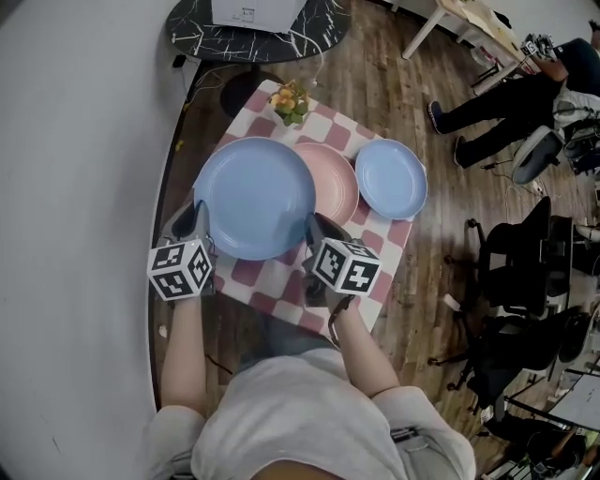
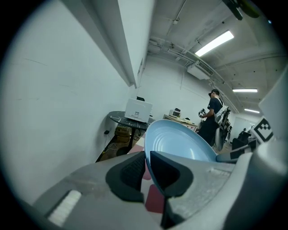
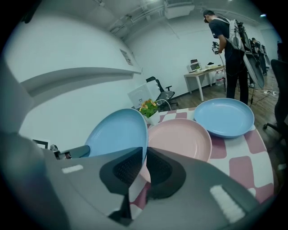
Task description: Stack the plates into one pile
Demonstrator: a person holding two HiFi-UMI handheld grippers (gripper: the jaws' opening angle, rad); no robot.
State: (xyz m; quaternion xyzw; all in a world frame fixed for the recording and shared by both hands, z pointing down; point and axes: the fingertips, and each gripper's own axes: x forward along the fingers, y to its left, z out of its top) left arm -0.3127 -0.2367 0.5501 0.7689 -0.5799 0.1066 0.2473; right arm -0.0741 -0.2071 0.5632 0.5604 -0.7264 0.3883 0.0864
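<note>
A large blue plate (image 1: 255,195) hangs tilted above the checked table (image 1: 281,286), held by its two near-side edges. My left gripper (image 1: 199,225) is shut on its left rim, which runs between the pads (image 2: 135,173) in the left gripper view. My right gripper (image 1: 317,236) is shut on its right rim, the thin edge pinched between the fingers (image 3: 159,170). A pink plate (image 1: 336,183) lies flat on the table, partly under the big plate's right edge. To its right rests a smaller blue plate (image 1: 391,178), touching it.
A small pot of flowers (image 1: 291,101) stands at the table's far end. A dark round table with a white box (image 1: 253,23) sits beyond it, a white wall runs along the left, and office chairs (image 1: 525,272) and a person (image 1: 497,103) are to the right.
</note>
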